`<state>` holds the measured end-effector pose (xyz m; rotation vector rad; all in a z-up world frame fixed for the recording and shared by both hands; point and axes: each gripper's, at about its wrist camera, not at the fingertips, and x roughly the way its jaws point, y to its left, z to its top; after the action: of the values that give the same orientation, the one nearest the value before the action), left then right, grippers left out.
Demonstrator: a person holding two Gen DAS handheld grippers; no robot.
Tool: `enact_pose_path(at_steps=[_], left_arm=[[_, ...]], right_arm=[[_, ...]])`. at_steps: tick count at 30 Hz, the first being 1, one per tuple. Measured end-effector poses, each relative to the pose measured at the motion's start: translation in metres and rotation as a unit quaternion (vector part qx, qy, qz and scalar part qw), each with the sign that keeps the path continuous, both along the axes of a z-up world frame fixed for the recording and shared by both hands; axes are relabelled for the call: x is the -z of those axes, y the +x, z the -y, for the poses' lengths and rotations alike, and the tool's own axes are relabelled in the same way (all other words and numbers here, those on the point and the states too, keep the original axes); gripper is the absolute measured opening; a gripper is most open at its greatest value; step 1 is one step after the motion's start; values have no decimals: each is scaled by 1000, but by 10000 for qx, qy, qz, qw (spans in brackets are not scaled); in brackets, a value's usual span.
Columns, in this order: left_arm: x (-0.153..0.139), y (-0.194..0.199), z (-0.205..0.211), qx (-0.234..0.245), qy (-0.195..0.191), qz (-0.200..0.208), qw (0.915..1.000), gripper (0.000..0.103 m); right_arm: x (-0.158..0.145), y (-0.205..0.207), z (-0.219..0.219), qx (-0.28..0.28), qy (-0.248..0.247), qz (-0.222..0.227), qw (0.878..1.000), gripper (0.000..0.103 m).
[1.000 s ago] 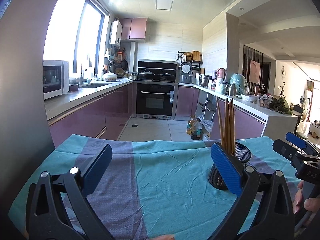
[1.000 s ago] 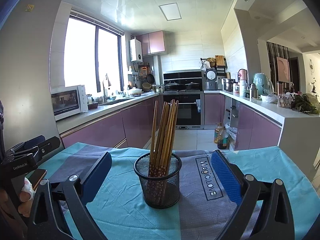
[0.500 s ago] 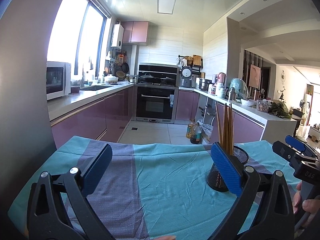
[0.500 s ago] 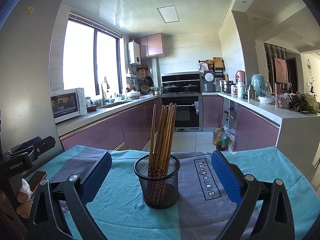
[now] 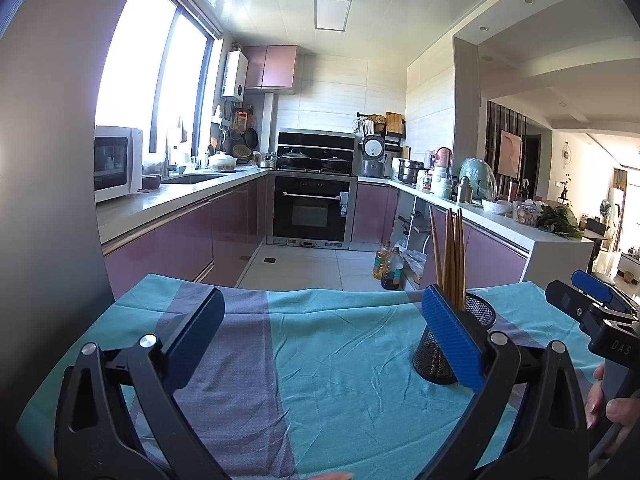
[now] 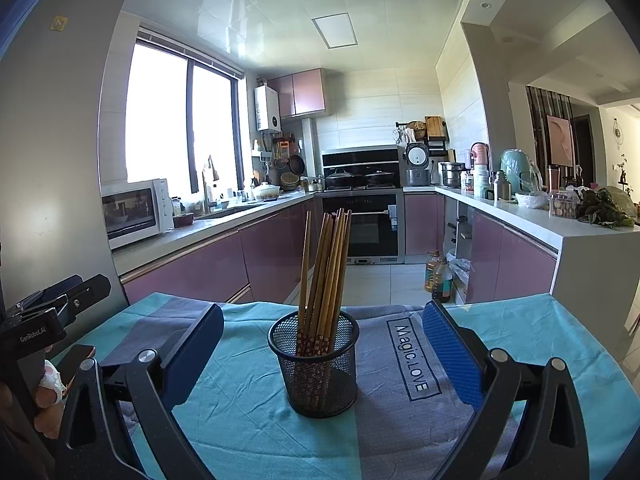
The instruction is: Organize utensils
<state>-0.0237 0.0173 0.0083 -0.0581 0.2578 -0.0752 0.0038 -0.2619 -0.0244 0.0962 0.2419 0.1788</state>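
On the teal cloth (image 6: 248,408) I see bare fabric around the mesh cup (image 6: 314,364) of chopsticks (image 6: 326,264) at centre frame, its far rim possibly near the cloth's edge, with my left gripper (image 5: 320,344) and right gripper (image 6: 320,352) both spread wide, holding nothing.

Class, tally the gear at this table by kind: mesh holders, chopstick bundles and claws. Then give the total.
mesh holder: 1
chopstick bundle: 1 (the sticks overlap too much to count singly)
claws: 2, the left claw and the right claw, both open
Total: 4
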Motion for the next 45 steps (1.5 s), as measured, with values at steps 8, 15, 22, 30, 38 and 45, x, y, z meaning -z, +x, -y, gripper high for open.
enact_pose_path(at_steps=[8,15,22,30,38,45], left_arm=[[0,0,0,4,-5,2,10000,97],[0,1,0,1,0,-4,10000,97],[0,1,0,-4,5,-4,10000,97],[-2,1,0,-2,5,-8,10000,97],[-3,0,-2,-24,29,11,10000,97],[-2,0,-3,-53,32,6,10000,97]], right_arm=[[-1,0,0,8,11,11,10000,96],[-2,1,1,0,25,19,10000,96],[-2,1,1,-5,31,26,10000,96],[-4,1,1,3,30,43,10000,96],[-4,2,0,17,26,49,10000,96],[-5,2,-1,38,31,63,10000,96]])
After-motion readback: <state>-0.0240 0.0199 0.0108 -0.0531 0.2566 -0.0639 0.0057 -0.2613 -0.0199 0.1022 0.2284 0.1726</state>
